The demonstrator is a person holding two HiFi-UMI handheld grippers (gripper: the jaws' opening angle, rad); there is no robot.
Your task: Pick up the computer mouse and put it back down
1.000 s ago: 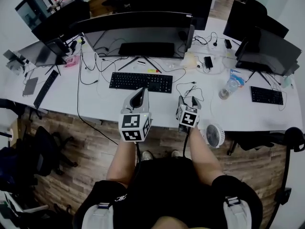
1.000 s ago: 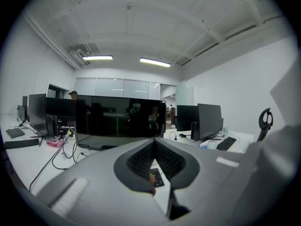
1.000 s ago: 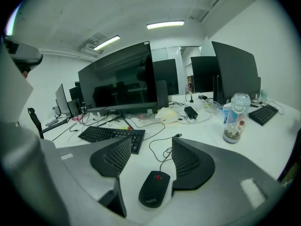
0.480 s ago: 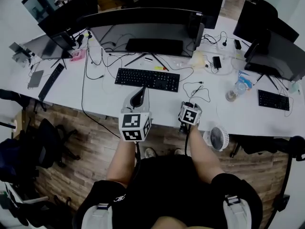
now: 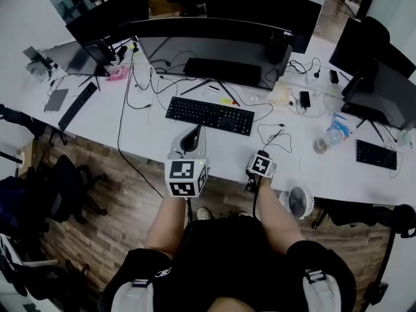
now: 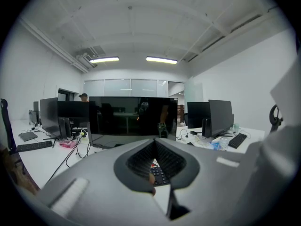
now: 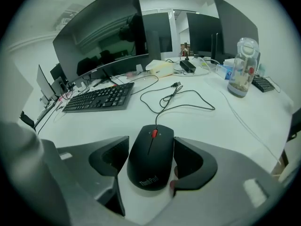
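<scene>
1. Head view: left grey gripper (image 5: 194, 134) is held over the white desk (image 5: 149, 132) edge. Right grey gripper (image 5: 260, 156) sits low on the desk, its jaws hidden under its cube. Wood floor (image 5: 117, 207) below.
2. Left gripper view: jaws together, empty. Black monitor (image 6: 131, 119) ahead.
3. Right gripper view: jaws pressed on both sides of the black corded computer mouse (image 7: 150, 159), which rests on the desk.

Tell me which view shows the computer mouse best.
The right gripper view: the computer mouse lies centred between the jaws of the right gripper. The head view hides it under that gripper; the left gripper view misses it.
</scene>
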